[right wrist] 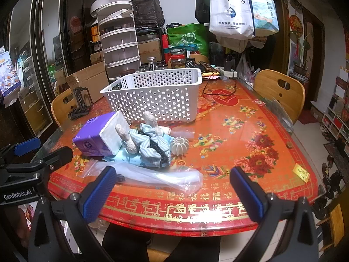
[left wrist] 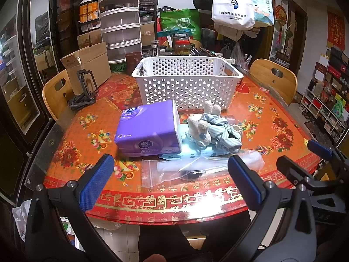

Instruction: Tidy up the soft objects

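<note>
Fingers of my left gripper [left wrist: 171, 180] and right gripper [right wrist: 173, 193] are spread wide, holding nothing, at the near table [right wrist: 250, 159] edge. Just ahead lies a clear plastic bag [left wrist: 174, 169]. Beyond it sit the purple tissue pack [left wrist: 148, 128] and plush toy [left wrist: 201, 128] on striped cloth [right wrist: 152, 145], in front of the white basket [left wrist: 187, 80].

You've got a glossy glass-topped red floral table [left wrist: 272, 100], reflective. The white perforated plastic basket [left wrist: 187, 83] looks matt and rigid. The purple tissue pack [left wrist: 148, 131] has a shiny film wrap. The blue striped cloth bundle [right wrist: 152, 146] is soft and wrinkled, the clear zip bag [left wrist: 174, 170] crinkly. Your left gripper's blue finger pads [left wrist: 96, 183] are knurled rubber.
</note>
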{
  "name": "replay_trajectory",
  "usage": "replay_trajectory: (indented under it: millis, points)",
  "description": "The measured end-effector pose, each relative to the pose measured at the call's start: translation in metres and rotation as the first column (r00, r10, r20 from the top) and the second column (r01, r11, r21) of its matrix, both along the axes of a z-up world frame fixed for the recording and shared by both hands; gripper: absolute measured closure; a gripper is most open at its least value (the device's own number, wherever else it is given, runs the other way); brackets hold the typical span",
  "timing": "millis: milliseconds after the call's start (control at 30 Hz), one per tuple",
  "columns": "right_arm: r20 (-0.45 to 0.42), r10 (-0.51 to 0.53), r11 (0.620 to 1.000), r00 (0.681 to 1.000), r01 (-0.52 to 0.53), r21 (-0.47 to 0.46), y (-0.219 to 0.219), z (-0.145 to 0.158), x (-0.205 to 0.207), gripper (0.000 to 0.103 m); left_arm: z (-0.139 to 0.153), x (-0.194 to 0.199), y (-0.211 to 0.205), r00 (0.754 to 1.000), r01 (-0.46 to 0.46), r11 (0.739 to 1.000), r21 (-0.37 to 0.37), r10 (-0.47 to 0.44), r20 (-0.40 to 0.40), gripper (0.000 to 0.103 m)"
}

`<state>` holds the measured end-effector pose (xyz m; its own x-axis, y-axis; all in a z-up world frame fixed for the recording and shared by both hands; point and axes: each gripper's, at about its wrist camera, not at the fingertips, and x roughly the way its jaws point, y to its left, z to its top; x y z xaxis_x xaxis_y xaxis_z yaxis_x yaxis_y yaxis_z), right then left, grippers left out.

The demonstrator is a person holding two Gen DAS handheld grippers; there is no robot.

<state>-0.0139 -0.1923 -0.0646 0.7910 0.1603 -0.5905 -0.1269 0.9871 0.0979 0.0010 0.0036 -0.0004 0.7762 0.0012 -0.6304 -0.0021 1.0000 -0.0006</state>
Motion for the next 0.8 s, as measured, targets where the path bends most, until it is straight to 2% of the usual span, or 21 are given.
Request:
replay_trajectory:
  millis: [800]
  points:
    - [-0.001,0.0,1.0,1.0,0.0,0.001,0.0006,-0.0002,0.0,0.0,-0.0014,0.0009,0.0026,1.0,0.0,1.0,0.0,0.0,0.0,0.0]
